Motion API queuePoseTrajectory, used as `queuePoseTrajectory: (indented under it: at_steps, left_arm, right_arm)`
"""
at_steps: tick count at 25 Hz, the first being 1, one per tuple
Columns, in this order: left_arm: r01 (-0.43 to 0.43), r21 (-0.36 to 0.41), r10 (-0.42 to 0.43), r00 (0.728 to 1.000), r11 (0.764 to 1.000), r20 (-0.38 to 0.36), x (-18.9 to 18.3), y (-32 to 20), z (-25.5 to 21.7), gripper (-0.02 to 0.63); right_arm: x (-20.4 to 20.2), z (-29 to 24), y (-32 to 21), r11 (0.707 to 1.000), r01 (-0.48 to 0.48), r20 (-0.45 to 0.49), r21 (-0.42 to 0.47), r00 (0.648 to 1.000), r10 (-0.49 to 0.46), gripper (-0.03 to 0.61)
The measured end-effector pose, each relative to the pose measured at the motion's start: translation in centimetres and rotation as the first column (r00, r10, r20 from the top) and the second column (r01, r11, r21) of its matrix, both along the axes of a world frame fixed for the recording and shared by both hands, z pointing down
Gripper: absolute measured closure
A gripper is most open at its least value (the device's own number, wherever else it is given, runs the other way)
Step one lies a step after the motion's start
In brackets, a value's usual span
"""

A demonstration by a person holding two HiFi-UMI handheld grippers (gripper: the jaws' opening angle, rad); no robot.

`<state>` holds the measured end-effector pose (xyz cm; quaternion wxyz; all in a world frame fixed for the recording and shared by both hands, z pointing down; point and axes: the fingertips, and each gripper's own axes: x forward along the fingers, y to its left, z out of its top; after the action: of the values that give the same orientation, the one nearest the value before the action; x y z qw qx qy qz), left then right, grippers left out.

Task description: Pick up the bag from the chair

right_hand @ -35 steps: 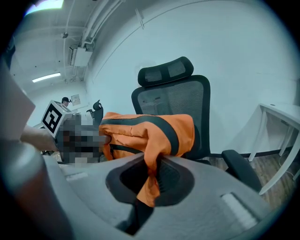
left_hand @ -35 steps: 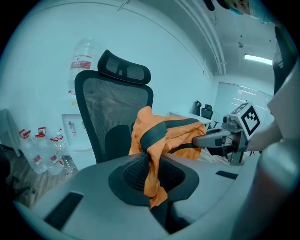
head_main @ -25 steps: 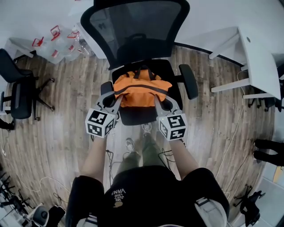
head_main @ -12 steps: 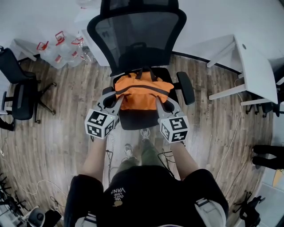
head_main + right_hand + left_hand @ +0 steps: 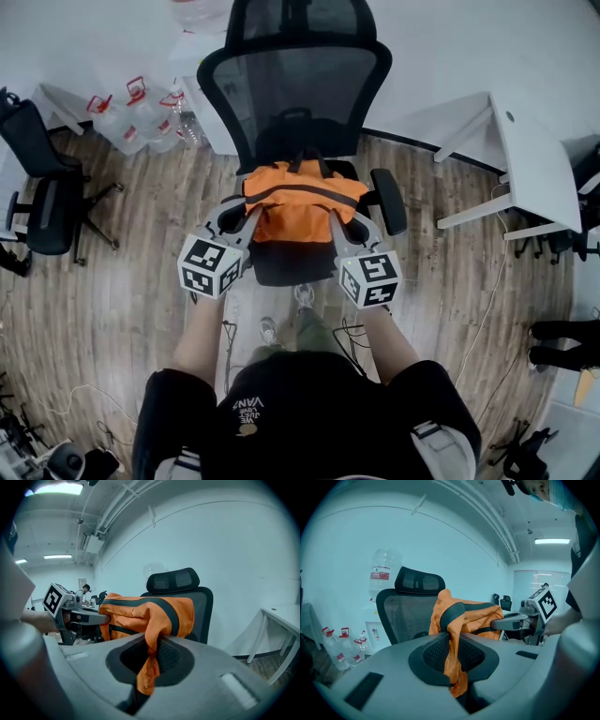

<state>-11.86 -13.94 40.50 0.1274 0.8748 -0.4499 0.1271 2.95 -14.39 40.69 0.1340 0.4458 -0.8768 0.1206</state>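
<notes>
Both claws are clamped on the bag [image 5: 300, 204]. My left claw [image 5: 246, 214] pinches a fold of orange cloth at the bag's left end, and my right claw [image 5: 339, 217] pinches a fold at its right end (cloth is bunched between the jaws in both gripper views). The bag spans the gap between the claws, just ahead of the tips and over the chair [image 5: 281, 262] seat; I can't tell if its bottom clears the seat. For a good lift, I'd say raise both claws evenly and squeeze hard, since only thin cloth is caught. Hold the spacing and avoid the armrest [image 5: 387, 200] beside the right claw.
</notes>
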Motion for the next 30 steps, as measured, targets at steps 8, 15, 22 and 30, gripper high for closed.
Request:
queuePoseTrajectory:
  at_steps: [8,15,22,30]
  left_arm:
    - [0.004,0.040,-0.004,1.000,0.999,-0.005,-0.2,0.7,-2.2,0.571]
    - [0.000,0.078,0.001,1.000,0.997,-0.012,-0.3,1.2,-4.4,0.571]
    - [-0.001,0.120,0.004,1.000,0.993,-0.024,-0.3,1.2,-6.8,0.571]
    - [0.000,0.162,0.007,0.999,0.987,-0.039,-0.7,1.4,-9.0,0.571]
  right_arm:
    - [-0.2,-2.0,0.4,0.999,0.007,0.004,0.038,1.000,-0.007,0.565]
    - [-0.2,-4.2,0.7,0.997,0.006,0.010,0.076,1.000,-0.007,0.565]
    - [-0.1,-6.6,0.7,0.993,0.008,0.021,0.114,1.000,-0.010,0.565]
    - [-0.4,-8.7,0.6,0.989,0.010,0.036,0.150,0.999,-0.016,0.565]
